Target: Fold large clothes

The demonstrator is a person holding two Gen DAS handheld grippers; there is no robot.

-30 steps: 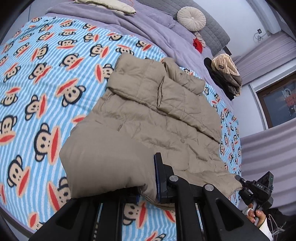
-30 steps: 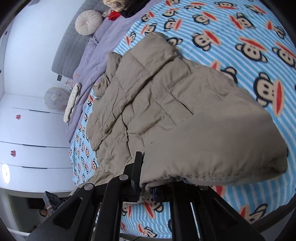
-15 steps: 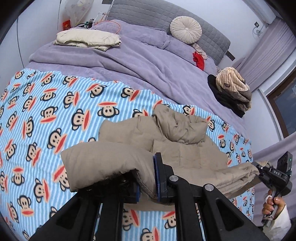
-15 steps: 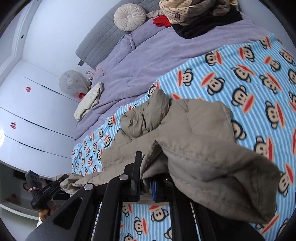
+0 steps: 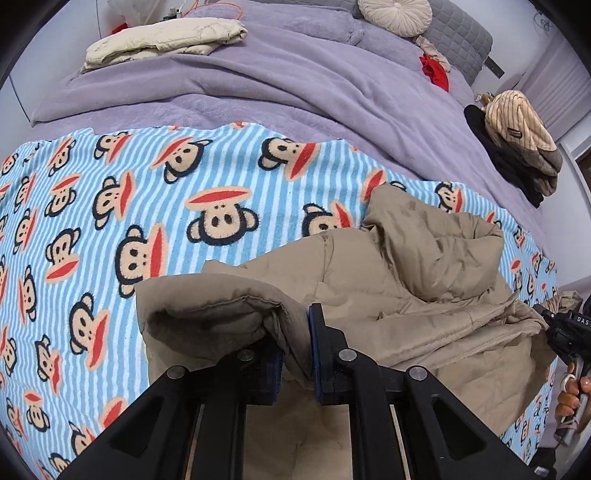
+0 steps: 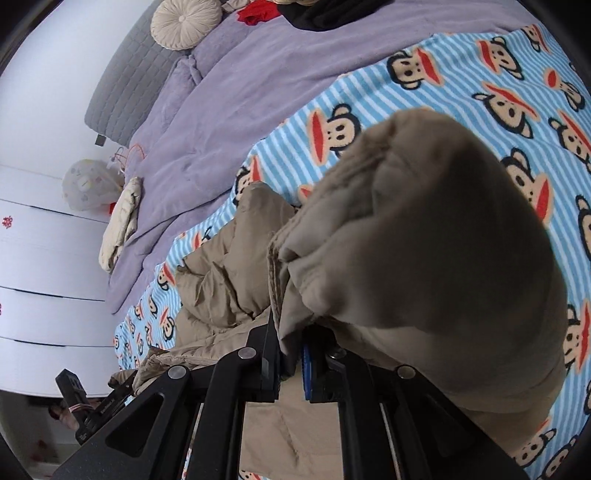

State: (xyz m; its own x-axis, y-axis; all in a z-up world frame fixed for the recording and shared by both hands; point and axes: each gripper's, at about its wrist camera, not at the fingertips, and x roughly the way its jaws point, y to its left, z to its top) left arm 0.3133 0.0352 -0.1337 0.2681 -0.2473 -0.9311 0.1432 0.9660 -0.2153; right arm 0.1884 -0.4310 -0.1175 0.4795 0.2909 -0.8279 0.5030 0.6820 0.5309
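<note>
The tan jacket lies bunched near the close edge of the bed, on the monkey blanket, with its near hem lifted at both ends by the two grippers. No box or basket shows in either view; the bed alone bears everything.

In the left wrist view a fold of the jacket's edge runs between the blue pads of the left gripper; its jaws are opening slightly, yet the pads press on the cloth. A puffed roll of the jacket bulges to the left of the jaws and hides part of the left finger. At the right edge of that view a hand holds the right gripper's black handle, with the jacket's other corner gathered at it.

In the right wrist view the right gripper is pressed tight on a seam of the jacket, and a large padded lobe hangs over the right finger, blocking much of the blanket. The left gripper shows at the lower left there.

Beyond the blanket spreads a purple duvet. On it lie a folded cream garment, a red cloth and a pile of dark and striped clothes. A round cushion rests against the grey headboard. White cupboards stand farthest.
</note>
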